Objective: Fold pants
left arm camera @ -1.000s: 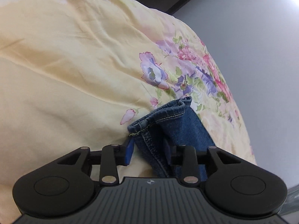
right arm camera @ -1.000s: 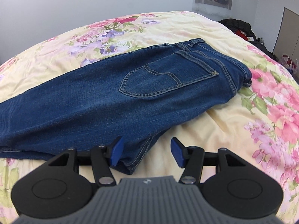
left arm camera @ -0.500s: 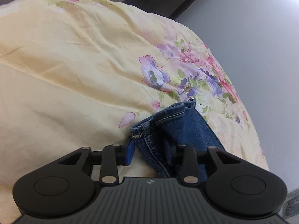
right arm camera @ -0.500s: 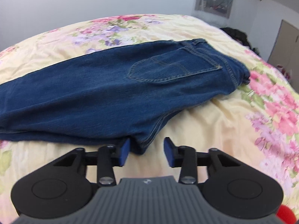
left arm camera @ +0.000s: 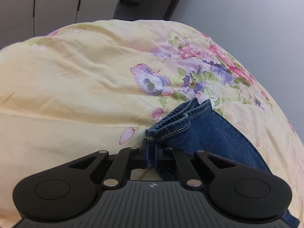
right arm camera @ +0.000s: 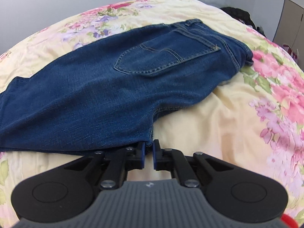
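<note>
Floral bedspread (left arm camera: 79, 79), tongs now pinching jeans (right arm camera: 106, 95) (both)

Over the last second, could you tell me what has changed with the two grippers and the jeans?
Both grippers closed. The left gripper, open around the hem a second ago, is now clamped on the hem of the jeans. The right gripper moved in to the jeans' near edge by the crotch and narrowed to a slit; whether it holds cloth is unclear. The jeans still lie flat on the floral bedspread, pocket up.

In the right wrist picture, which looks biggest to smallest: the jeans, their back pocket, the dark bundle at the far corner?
1. jeans
2. back pocket
3. dark bundle, though it lies farthest from the camera, so its real size is unsure.
</note>
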`<move>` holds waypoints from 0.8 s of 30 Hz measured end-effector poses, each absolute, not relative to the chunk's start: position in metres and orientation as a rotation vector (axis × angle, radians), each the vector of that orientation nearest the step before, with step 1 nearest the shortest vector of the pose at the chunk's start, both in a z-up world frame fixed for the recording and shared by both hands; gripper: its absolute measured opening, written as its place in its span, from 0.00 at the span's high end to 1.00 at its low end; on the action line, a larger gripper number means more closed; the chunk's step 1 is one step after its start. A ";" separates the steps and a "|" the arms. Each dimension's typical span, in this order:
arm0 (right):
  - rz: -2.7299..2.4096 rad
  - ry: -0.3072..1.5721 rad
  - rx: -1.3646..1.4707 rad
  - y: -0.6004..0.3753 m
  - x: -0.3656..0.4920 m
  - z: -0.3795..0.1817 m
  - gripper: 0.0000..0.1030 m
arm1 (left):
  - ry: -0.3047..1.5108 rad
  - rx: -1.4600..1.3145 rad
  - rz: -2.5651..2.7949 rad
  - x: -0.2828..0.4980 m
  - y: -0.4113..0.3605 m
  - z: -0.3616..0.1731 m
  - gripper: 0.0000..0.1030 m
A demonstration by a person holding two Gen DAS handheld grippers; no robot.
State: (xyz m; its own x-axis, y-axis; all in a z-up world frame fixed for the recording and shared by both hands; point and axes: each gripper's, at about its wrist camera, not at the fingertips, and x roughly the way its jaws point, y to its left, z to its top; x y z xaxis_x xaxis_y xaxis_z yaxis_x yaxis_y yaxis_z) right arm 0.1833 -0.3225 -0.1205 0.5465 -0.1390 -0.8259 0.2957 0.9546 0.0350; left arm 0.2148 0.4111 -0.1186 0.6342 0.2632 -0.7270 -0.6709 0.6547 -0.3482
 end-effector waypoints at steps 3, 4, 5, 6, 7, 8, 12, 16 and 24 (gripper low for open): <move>-0.254 0.964 0.228 -0.329 0.177 -0.116 0.79 | 0.696 -0.611 0.580 0.205 0.415 -0.101 0.82; -0.253 0.955 0.237 -0.331 0.174 -0.112 0.76 | 0.682 -0.591 0.573 0.201 0.417 -0.092 0.81; -0.250 0.947 0.241 -0.332 0.172 -0.108 0.75 | 0.665 -0.583 0.563 0.197 0.419 -0.084 0.75; -0.250 0.936 0.239 -0.331 0.170 -0.104 0.75 | 0.645 -0.589 0.552 0.194 0.423 -0.077 0.62; -0.253 0.922 0.237 -0.331 0.168 -0.101 0.74 | 0.625 -0.606 0.535 0.192 0.426 -0.071 0.57; -0.252 0.909 0.236 -0.331 0.167 -0.098 0.74 | 0.608 -0.635 0.510 0.193 0.430 -0.066 0.49; -0.259 0.859 0.223 -0.325 0.174 -0.088 0.74 | 0.647 -0.653 0.432 0.215 0.428 -0.071 0.37; -0.260 0.841 0.212 -0.319 0.180 -0.081 0.74 | 0.730 -0.564 0.470 0.244 0.417 -0.095 0.43; -0.280 0.815 0.139 -0.318 0.185 -0.074 0.74 | 0.605 -0.358 0.455 0.240 0.393 -0.071 0.94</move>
State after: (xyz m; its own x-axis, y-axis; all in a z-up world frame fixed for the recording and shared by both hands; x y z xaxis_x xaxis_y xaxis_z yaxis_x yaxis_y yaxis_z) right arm 0.1850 -0.3175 -0.0742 0.6514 -0.1926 -0.7339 0.2992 0.9541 0.0152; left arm 0.2401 0.3930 -0.0708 0.7298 0.3012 -0.6137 -0.5055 0.8422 -0.1878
